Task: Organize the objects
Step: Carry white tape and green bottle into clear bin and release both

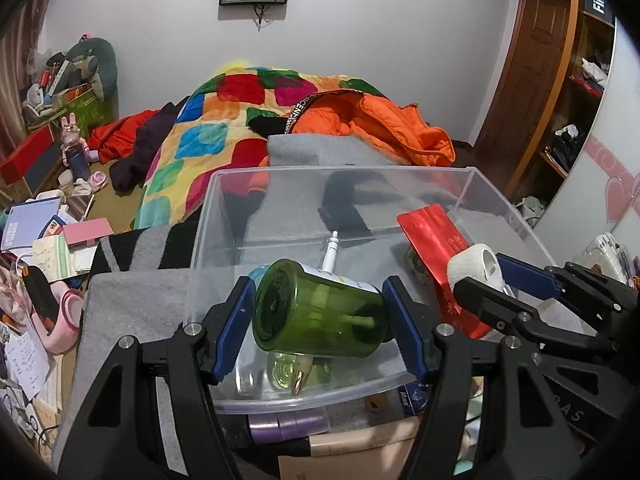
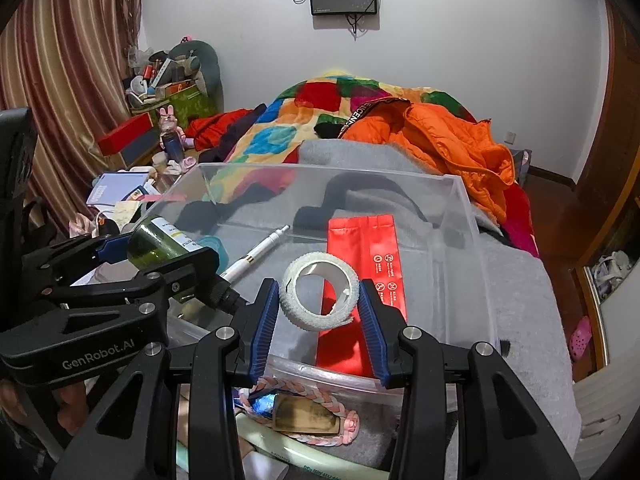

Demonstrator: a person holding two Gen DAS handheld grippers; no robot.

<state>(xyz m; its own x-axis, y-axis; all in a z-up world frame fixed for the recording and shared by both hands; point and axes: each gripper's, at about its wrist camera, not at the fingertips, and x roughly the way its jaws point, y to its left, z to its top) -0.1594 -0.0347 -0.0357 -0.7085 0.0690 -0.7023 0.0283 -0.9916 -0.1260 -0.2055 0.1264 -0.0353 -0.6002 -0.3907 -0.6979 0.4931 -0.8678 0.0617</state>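
Green glass: the left gripper [image 1: 320,312] is clamped on a bottle [image 1: 320,312] tilted over the clear bin [image 1: 400,172], above a pen [image 1: 330,254].

Right view: the right gripper [image 2: 320,300] pinches a white tape roll [image 2: 319,294] over a red pouch [image 2: 362,248] in the bin; "GenRobot.AI" marks the left gripper.

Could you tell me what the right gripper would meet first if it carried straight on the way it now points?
Probably the red foil pouch lying in the clear bin, just beyond the tape roll the right gripper holds; depth is uncertain.
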